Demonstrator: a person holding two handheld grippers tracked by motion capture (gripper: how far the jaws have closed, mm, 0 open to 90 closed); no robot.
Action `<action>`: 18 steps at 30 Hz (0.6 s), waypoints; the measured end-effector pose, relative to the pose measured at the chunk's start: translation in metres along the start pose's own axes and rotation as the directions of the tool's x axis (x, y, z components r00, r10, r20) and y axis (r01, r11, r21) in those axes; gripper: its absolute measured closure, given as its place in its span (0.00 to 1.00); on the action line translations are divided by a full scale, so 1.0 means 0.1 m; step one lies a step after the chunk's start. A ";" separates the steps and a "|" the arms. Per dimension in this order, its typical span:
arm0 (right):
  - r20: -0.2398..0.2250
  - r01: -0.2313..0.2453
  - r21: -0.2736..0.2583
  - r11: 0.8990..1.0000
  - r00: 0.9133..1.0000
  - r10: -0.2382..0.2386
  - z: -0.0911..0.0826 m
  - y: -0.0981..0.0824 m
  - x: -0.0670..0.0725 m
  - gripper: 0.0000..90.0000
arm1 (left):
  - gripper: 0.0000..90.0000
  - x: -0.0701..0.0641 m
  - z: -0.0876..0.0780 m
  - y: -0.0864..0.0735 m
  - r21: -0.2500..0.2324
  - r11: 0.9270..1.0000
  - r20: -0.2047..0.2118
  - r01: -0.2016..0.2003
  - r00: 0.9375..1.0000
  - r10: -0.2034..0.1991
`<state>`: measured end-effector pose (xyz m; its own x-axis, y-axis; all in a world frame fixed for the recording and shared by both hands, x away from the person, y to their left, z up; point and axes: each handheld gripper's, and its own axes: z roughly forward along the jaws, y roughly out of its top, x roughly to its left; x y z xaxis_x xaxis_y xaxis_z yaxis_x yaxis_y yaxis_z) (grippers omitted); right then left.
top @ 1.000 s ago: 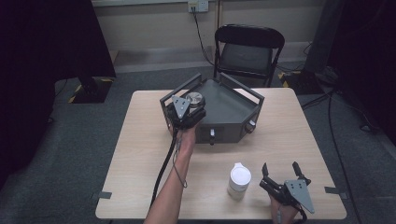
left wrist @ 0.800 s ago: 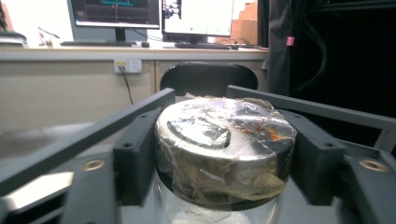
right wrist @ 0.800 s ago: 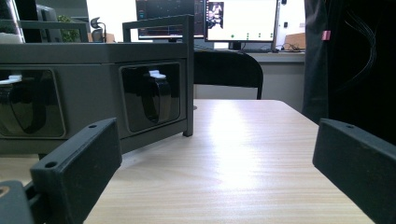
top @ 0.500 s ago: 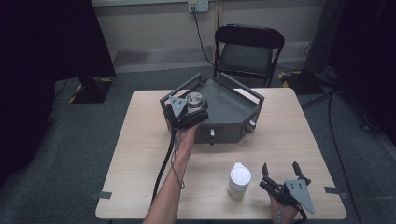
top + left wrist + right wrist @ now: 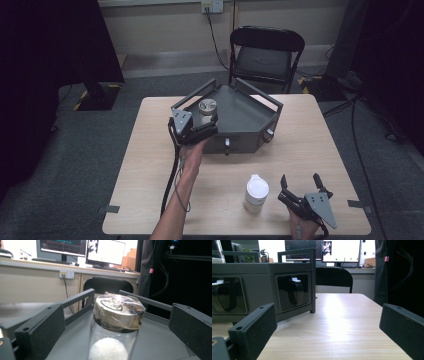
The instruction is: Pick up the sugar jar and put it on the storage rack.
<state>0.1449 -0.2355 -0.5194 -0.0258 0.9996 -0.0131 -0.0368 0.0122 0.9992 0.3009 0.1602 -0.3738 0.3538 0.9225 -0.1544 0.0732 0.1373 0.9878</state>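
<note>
The clear jar (image 5: 113,332), capped with a silvery lid under crinkled plastic wrap and holding a heap of white grains at its bottom, stands upright on the floor of the dark grey tray (image 5: 250,117), near that tray's left rear corner as the high view shows it. The left gripper (image 5: 200,131) has just been opening its jaws; they now stand wide to either side of the jar with clear gaps, so nothing is gripped. The step in hand looks like the release after placing, and doing it well means drawing the gripper straight back along its own line, keeping the jaws spread so neither pad catches the jar's wall or the loose wrap and tips it; the tray's raised rail (image 5: 75,298) sits close on one side, so a level retreat over the front edge seems safer than a sideways swing. Out on the wooden table (image 5: 150,165), a white-capped bottle (image 5: 256,192) stands in front of the tray, and just beside it the right gripper (image 5: 300,186) rests low with its jaws wide apart and empty, facing the tray's front panel (image 5: 262,290)
</note>
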 end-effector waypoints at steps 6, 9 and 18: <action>0.002 0.000 0.001 1.000 1.000 0.000 0.00 0.00 0.00 0.00 | 0.00 0.04 -0.15 -0.04 -0.018 1.000 0.002 0.002 1.000 -0.002; 0.003 0.000 0.001 1.000 1.000 0.000 0.00 0.00 0.01 0.00 | 0.00 0.03 -0.23 -0.07 -0.028 0.999 0.004 -0.021 1.000 0.021; 0.003 0.000 0.000 1.000 1.000 0.000 0.00 0.00 0.01 0.00 | 0.00 -0.04 -0.46 -0.29 -0.044 0.992 -0.033 -0.115 0.993 0.113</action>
<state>0.1449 -0.2349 -0.5193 -0.0227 0.9997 -0.0131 -0.0363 0.0122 0.9993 0.2548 0.1686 -0.4013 0.3287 0.9435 -0.0410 -0.0087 0.0464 0.9989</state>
